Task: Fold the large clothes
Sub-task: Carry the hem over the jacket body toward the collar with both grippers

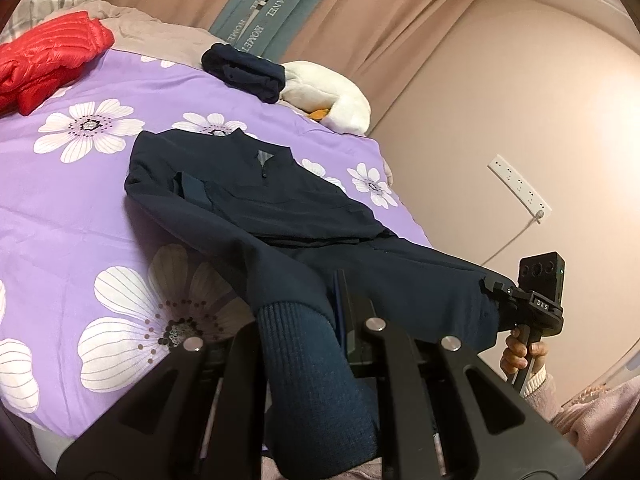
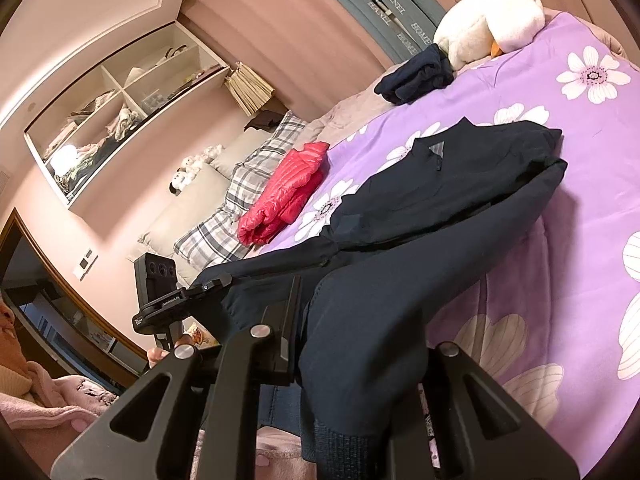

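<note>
A large dark navy jacket lies collar-away on the purple flowered bedspread, its lower part lifted off the bed. My left gripper is shut on the jacket's ribbed hem at one bottom corner. My right gripper is shut on the other bottom corner; it also shows in the left wrist view, pinching the fabric. In the right wrist view the jacket stretches from the bed to both grippers, and the left gripper holds its edge at left.
A folded red puffer jacket and a folded dark garment lie at the bed's far side, next to a white plush goose. Plaid pillows sit at the head. A wall and socket strip are to the right.
</note>
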A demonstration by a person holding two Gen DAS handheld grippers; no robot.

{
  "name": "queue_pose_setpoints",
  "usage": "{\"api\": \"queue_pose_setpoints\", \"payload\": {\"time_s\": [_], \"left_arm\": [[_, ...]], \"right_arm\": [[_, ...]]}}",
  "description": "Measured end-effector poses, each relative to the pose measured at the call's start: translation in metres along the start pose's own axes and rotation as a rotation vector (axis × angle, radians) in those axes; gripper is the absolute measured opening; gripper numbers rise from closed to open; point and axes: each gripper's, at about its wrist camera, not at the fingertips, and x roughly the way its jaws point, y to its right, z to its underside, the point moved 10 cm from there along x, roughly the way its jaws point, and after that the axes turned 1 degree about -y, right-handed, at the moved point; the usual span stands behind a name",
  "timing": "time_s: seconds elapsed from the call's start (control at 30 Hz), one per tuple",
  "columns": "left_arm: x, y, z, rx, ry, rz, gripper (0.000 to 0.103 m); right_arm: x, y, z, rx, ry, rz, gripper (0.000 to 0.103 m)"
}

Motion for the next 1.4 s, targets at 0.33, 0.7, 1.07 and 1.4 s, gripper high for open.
{"api": "queue_pose_setpoints", "payload": {"time_s": [0.33,0.7,1.07,1.4], "left_arm": [[-0.015,0.01,-0.009,0.022,0.035,0.017,0.011],[0.019,-0.011,-0.052,0.034,0.038,-0.051,0.011],[0.043,-0.051,-0.103,0.019,0.079,-0.17,0.012],[0.065,-0.079,-0.138,-0.001,0.081,-0.208,0.012]], "right_arm": [[-0.016,-0.011,-0.007,-0.045,0.019,-0.004,0.015],[0.004,0.017,-0.048,0.025,0.059,0.005,0.015],[0.033,0.06,-0.108,0.089,0.11,0.037,0.015],[0.057,0.092,-0.145,0.11,0.124,0.094,0.015]]}}
